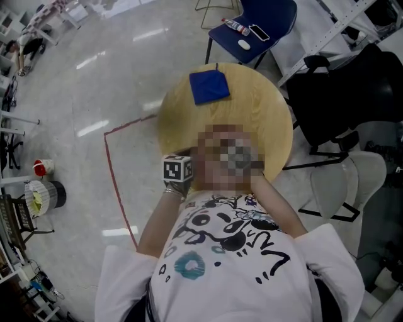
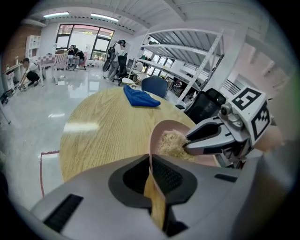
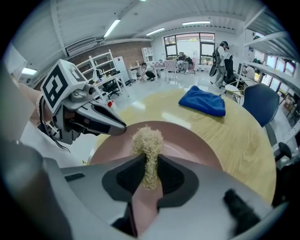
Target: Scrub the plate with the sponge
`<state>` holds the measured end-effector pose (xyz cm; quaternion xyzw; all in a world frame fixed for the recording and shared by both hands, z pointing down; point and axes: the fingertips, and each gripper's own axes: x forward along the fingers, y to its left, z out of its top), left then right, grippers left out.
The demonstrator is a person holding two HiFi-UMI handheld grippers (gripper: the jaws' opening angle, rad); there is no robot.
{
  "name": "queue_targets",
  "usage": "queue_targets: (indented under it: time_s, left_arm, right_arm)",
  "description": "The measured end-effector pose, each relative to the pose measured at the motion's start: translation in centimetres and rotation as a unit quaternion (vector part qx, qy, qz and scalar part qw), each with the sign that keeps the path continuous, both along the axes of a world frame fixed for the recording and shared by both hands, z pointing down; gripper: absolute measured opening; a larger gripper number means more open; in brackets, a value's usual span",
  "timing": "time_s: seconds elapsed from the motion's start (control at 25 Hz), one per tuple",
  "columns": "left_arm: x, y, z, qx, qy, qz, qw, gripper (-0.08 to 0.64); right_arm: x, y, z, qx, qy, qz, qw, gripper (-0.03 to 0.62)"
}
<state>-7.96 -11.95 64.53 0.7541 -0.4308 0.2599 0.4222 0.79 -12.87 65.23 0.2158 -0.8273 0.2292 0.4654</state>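
Observation:
My left gripper (image 2: 151,176) is shut on the rim of a pink plate (image 2: 160,130), which stands tilted on edge above the round wooden table (image 2: 103,126). My right gripper (image 3: 150,176) is shut on a tan fibrous sponge (image 3: 147,139). The sponge (image 2: 171,143) presses against the plate's inner face (image 3: 187,140). From the right gripper view, the left gripper (image 3: 117,125) bites the plate's left rim. In the head view only the left gripper's marker cube (image 1: 177,168) shows, and the plate and sponge are hidden there.
A folded blue cloth (image 1: 209,86) lies at the table's far side. A blue chair (image 1: 258,19) with small items stands beyond the table. A black chair (image 1: 340,100) and a white chair (image 1: 346,182) stand at the right. Red tape marks the floor (image 1: 116,182).

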Motion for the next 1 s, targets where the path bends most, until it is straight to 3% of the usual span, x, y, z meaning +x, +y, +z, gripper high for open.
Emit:
queue_targets:
  time_s: [0.56,1.0]
  left_arm:
    - [-0.3,-0.1,0.0,-0.008,-0.002,-0.020,0.9998,0.026]
    - [-0.4,-0.3,0.1,-0.012,-0.014,-0.046,0.9988,0.025]
  right_arm:
    - [5.4,-2.6,-0.1,0.022,0.025,0.085,0.996,0.091]
    - [9.4,-1.1,-0.2,0.022,0.042,0.116,0.992,0.091]
